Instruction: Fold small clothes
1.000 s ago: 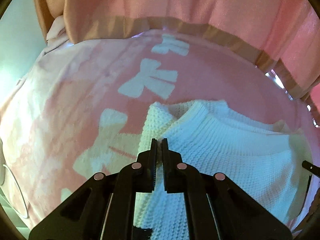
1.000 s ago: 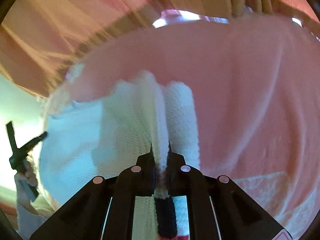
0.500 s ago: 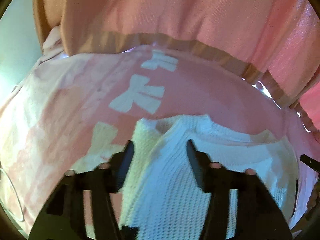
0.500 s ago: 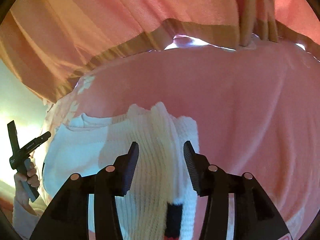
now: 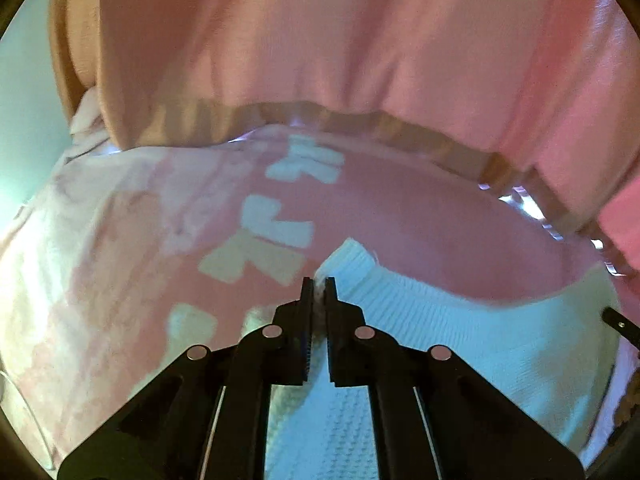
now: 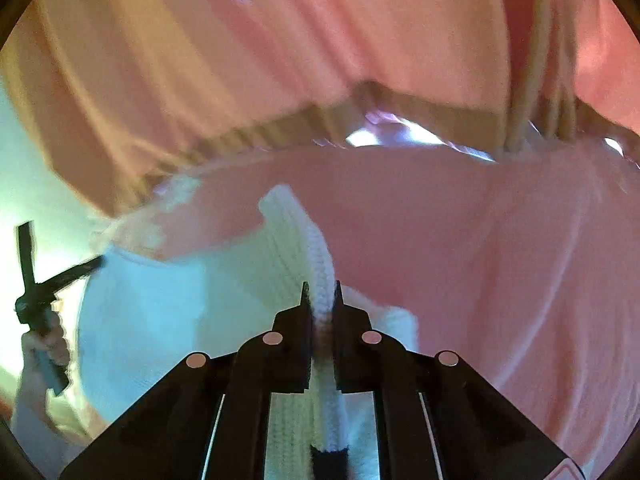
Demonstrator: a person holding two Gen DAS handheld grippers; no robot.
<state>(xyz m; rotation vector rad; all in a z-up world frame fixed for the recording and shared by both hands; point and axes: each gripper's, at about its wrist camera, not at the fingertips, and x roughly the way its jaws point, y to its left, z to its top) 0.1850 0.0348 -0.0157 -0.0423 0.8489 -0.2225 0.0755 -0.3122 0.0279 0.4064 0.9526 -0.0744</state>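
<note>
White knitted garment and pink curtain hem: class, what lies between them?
Only the pink blanket; its white bow prints sit left of the white knitted garment. Left wrist view shows it.

1. The right gripper (image 6: 321, 289) has just been closing; its jaws now pinch a ribbed fold of the white knit sweater (image 6: 168, 320).
2. The sweater lies on a pink blanket (image 6: 460, 240).
3. A pink curtain (image 6: 280, 40) with a tan hem hangs behind.
4. At far left, a hand (image 6: 44, 348) holds the left gripper (image 6: 40, 280), blurred, beside the sweater's edge.
</note>
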